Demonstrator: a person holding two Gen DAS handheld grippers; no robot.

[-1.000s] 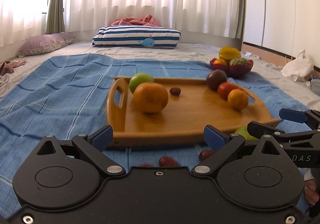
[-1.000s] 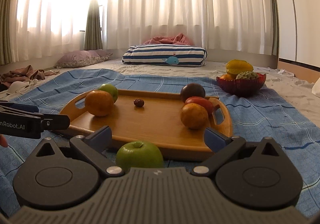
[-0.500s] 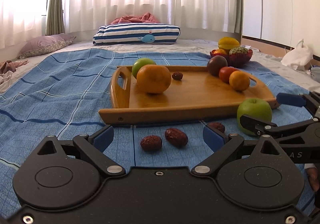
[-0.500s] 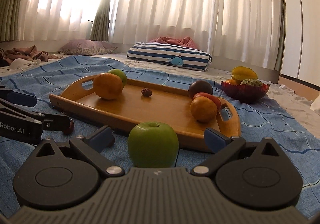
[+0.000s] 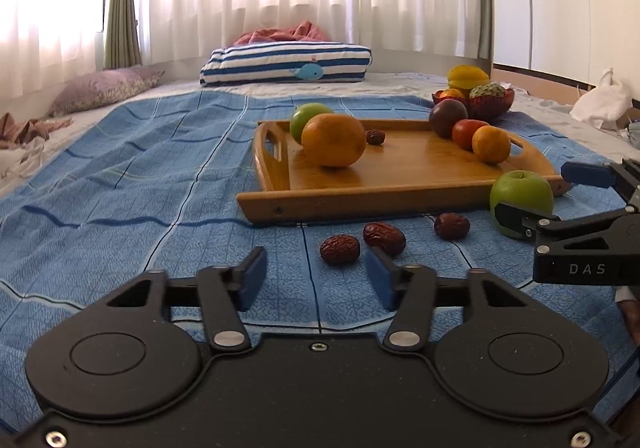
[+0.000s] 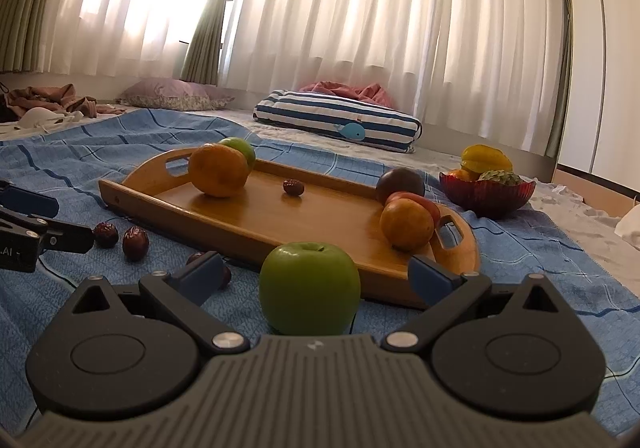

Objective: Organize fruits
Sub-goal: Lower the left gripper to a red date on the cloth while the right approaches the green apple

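now your left gripper [image 5: 316, 282] fingers have just been closing, still parted, gripping nothing; your right gripper [image 6: 316, 278] fingers spread wide around the green apple [image 6: 309, 288], untouched.

The left claw [image 5: 316, 276] points slightly downward, its jaws having just been closing, now partway in with nothing between the blue pads [image 5: 253, 275]. The right claw [image 6: 316, 272] sits level beside it, jaws spread wide, pads [image 6: 430, 275] touching nothing.

tray [image 5: 400, 175] is smooth glossy wood, blanket [image 5: 120, 187] is soft woven cloth, green apple [image 6: 309, 294] waxy-shiny, dates [image 5: 340, 249] all wrinkly matte
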